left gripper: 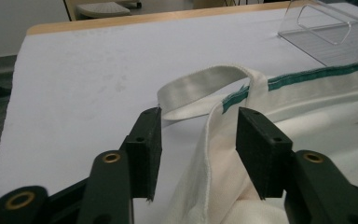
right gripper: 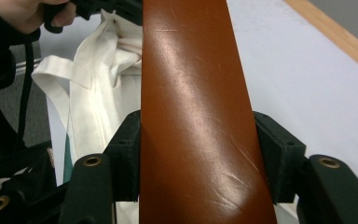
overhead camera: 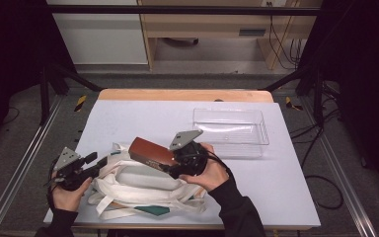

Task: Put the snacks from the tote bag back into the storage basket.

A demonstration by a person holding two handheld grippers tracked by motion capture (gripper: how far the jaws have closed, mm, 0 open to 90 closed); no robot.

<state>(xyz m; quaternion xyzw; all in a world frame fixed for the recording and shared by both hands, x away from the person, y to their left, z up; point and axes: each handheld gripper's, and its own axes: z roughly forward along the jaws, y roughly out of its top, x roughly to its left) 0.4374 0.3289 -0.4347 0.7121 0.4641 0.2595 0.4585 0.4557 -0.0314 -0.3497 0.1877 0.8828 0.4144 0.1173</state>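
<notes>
Right tongs (right gripper: 196, 154) clamp the brown case (right gripper: 191, 116); left tongs (left gripper: 196, 140) gape around the bag's edge (left gripper: 209, 154).

You get an evenly lit pale table (overhead camera: 286, 173) from overhead, dark surroundings at both side edges, soft shadows, a bright sheen on the brown leather case (right gripper: 191, 121), and slightly blurred backgrounds.

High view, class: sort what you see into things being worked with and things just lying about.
In use:
- brown case, clamped in the right gripper
- white cloth bag
- left gripper, jaws open around the bag's edge

Lying about:
- clear plastic tray
- table
</notes>
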